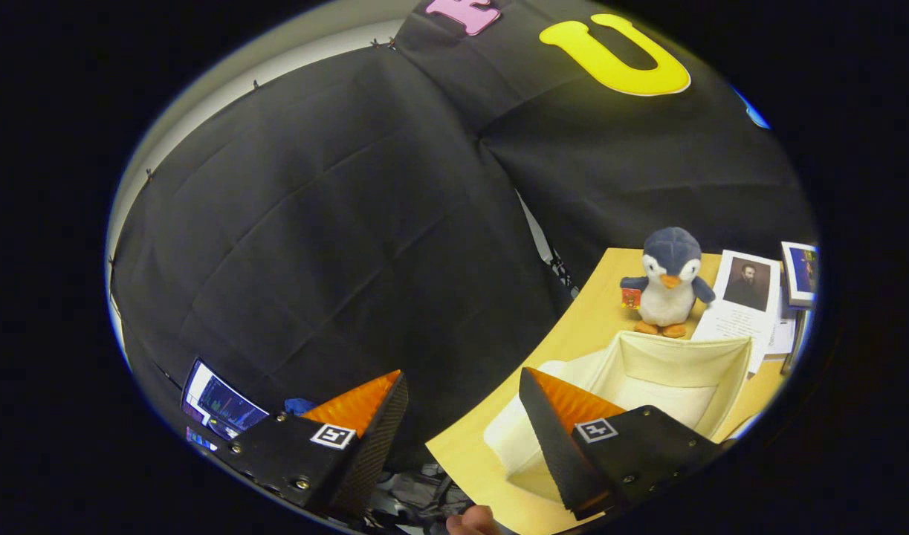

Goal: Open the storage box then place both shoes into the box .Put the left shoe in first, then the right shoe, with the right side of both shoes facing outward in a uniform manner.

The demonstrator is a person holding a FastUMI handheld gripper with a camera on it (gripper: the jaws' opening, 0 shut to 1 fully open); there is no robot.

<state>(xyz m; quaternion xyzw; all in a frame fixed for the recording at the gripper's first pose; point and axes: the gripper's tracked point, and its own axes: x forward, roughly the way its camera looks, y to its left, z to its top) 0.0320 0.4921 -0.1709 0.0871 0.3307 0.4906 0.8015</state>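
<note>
My gripper [461, 390] is open, its two fingers spread wide with nothing between them. It is held tilted, off the near left corner of the wooden table [573, 334]. A cream fabric storage box [677, 379] stands on the table just beyond the right finger [554, 416], open at the top, its inside bare. Its cream lid flap [517, 438] lies folded down on the table, partly hidden behind that finger. The left finger [365, 405] hangs in front of the black cloth wall.
A plush penguin [670, 282] stands behind the box. Beside it lie a printed sheet with a portrait [744, 297] and a small framed picture [800, 271]. A lit screen [216, 405] sits low beside the left finger. A person's fingertip [473, 520] shows below the table edge.
</note>
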